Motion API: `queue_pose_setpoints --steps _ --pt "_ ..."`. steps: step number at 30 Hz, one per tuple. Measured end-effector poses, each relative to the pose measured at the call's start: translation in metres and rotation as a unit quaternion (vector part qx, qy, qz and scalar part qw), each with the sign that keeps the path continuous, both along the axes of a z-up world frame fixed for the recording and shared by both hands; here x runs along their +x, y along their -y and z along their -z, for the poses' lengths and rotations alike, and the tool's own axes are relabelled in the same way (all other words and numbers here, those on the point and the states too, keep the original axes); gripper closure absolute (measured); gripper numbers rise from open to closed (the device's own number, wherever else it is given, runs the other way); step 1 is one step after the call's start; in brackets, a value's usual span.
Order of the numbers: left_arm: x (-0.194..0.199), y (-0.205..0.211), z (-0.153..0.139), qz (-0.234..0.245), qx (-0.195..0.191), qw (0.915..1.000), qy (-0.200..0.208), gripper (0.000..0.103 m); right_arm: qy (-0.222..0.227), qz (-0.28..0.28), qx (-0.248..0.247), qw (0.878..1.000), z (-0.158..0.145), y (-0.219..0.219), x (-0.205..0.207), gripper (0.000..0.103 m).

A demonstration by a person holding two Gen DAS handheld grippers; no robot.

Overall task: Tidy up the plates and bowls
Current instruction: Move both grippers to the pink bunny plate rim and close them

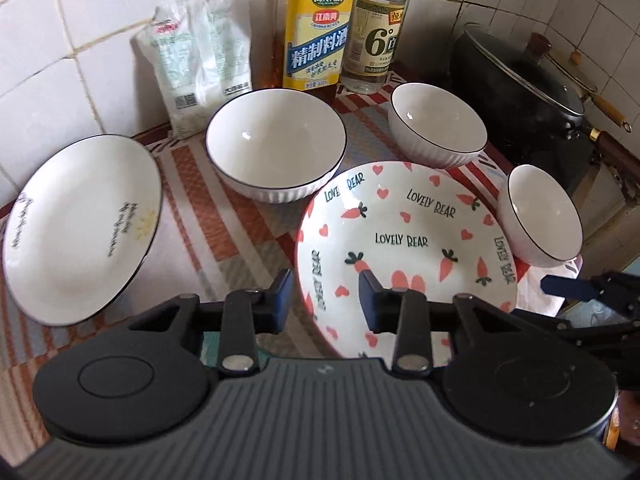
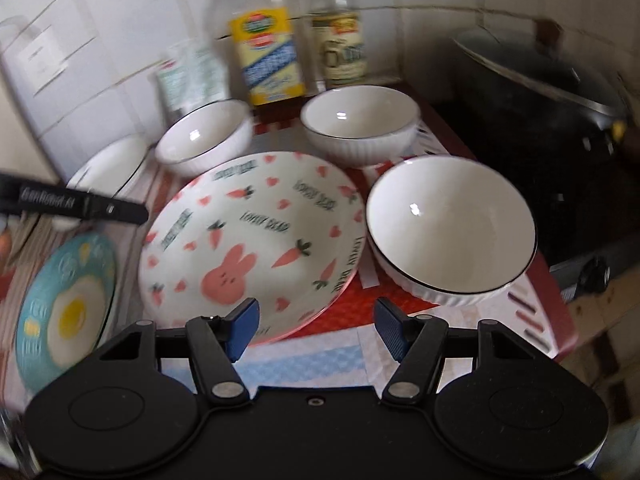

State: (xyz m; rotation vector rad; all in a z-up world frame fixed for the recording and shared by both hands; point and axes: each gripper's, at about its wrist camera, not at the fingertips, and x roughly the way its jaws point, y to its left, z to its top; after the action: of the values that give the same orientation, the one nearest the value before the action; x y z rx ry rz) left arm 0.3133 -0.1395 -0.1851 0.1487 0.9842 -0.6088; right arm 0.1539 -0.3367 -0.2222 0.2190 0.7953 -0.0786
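So the carrot plate (image 1: 404, 240) sits on the surface dead ahead of the left hand-held gripper (image 1: 326, 296), whose jaws straddle its near rim, not pinching yet. Right hand-held gripper (image 2: 316, 328) hovers released, nearer the small bowl (image 2: 450, 232).

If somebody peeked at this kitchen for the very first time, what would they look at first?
Probably the carrot plate in the middle, with its pink bunny, hearts and carrots. Three white bowls curve around its far side and right, and two tall bottles stand by the tiled wall behind. Down at the left there is a blue plate with a fried egg picture.
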Motion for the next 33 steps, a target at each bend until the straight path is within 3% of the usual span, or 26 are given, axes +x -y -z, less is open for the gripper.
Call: queue_pose_setpoints --steps 7,10,16,27,30,33 --pt "0.027 0.005 0.025 -0.027 0.018 0.999 -0.03 0.076 0.007 0.033 0.053 0.998 0.019 0.008 0.017 0.039" --pt "0.035 0.009 0.034 -0.03 0.038 0.9977 -0.048 0.078 0.009 0.041 0.076 0.996 0.023 0.012 0.022 0.049" --pt "0.047 0.016 0.046 -0.034 0.019 0.9944 -0.098 0.083 -0.007 0.033 0.087 0.996 0.031 0.01 0.028 0.073" --pt "0.053 0.022 0.051 -0.043 0.004 0.9947 -0.093 0.077 0.003 0.031 0.078 0.996 0.033 0.009 0.032 0.07" --pt "0.049 0.022 0.051 -0.039 0.004 0.9957 -0.084 0.077 0.002 0.032 0.082 0.996 0.032 0.011 0.031 0.075" --pt "0.048 0.024 0.049 -0.046 0.016 0.9954 -0.082 0.078 -0.002 0.046 0.118 0.992 0.031 0.02 0.03 0.081"
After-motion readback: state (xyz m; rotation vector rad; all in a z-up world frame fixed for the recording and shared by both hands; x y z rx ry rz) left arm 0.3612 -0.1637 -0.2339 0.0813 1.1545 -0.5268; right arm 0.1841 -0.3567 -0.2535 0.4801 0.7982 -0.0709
